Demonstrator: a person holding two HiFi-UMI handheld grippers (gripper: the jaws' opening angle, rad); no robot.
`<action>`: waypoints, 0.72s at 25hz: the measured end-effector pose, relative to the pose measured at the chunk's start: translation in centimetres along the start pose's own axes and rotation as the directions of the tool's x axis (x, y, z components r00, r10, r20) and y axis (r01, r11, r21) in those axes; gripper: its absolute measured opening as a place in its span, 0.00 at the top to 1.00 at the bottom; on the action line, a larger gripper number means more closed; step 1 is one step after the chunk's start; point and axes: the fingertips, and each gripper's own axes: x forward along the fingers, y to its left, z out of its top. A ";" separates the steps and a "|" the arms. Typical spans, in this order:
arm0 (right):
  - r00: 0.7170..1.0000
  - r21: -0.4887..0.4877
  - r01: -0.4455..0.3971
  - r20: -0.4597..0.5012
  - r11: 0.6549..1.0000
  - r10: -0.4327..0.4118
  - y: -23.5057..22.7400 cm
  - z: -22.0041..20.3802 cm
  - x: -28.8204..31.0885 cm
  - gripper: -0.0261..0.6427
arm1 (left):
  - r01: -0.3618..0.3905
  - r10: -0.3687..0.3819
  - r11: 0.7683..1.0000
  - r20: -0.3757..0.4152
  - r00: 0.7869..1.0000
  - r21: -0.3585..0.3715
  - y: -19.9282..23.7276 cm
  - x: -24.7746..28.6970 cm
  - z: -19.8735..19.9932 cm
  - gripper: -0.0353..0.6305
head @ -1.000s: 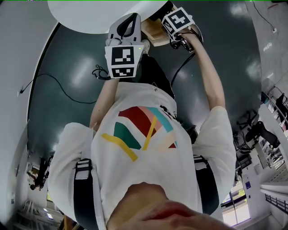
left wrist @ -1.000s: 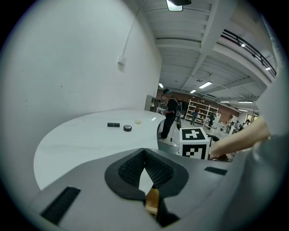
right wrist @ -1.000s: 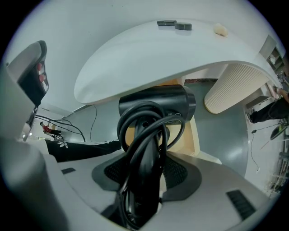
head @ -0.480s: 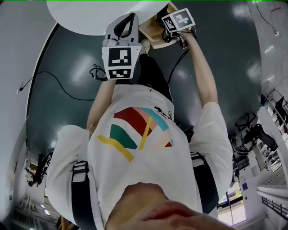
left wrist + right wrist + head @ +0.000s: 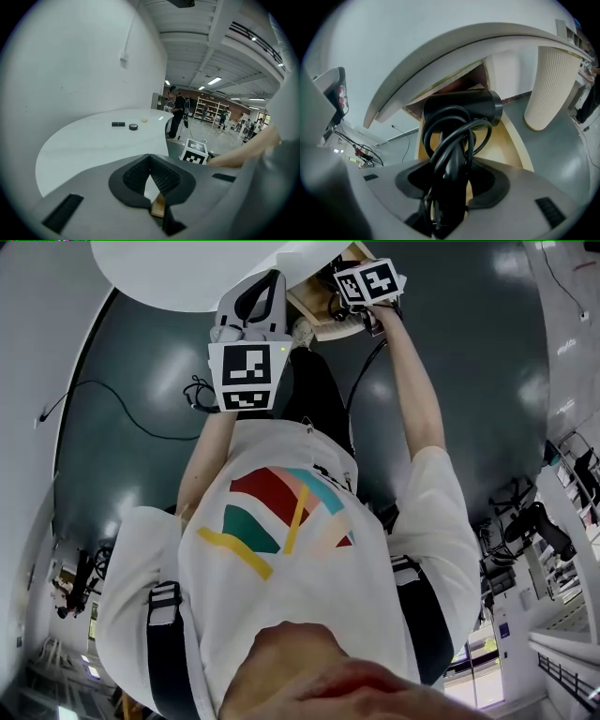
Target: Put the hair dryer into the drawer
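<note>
A black hair dryer (image 5: 464,110), its cord wound round the handle, sits between the jaws of my right gripper (image 5: 452,164), which is shut on that handle. The dryer's barrel hangs over the open wooden drawer (image 5: 513,140) under the white round table (image 5: 454,47). In the head view the right gripper (image 5: 361,298) is above the drawer (image 5: 317,313) at the top. My left gripper (image 5: 258,296) stays beside it at the table's edge. Its pads (image 5: 161,176) meet with nothing between them, and the left gripper (image 5: 150,157) points across the tabletop (image 5: 93,140).
A ribbed white pedestal (image 5: 551,89) stands right of the drawer. On the tabletop lie a black block (image 5: 118,124), a black disc (image 5: 133,126) and a pale item (image 5: 144,120). A cable (image 5: 122,418) trails over the dark floor. People and shelves are far behind.
My right gripper has carried the hair dryer further over the open drawer and tipped more steeply down. The left gripper has stayed almost in place.
</note>
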 end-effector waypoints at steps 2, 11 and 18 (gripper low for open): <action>1.000 -0.037 -0.005 -0.016 0.999 0.004 0.1 -0.3 0.9 0.64 | -0.001 0.001 1.000 -0.005 1.000 0.002 -0.1 0.0 -0.6 0.92; 0.999 -0.136 -0.028 0.012 0.990 0.029 1.4 0.6 1.2 0.64 | 0.000 0.000 1.000 -0.023 1.000 0.005 -0.6 0.1 -1.9 0.92; 1.000 -0.228 0.002 0.001 0.974 -0.001 1.6 1.1 1.9 0.64 | 0.000 0.000 1.000 -0.013 1.000 0.004 -1.4 -0.2 -1.3 0.92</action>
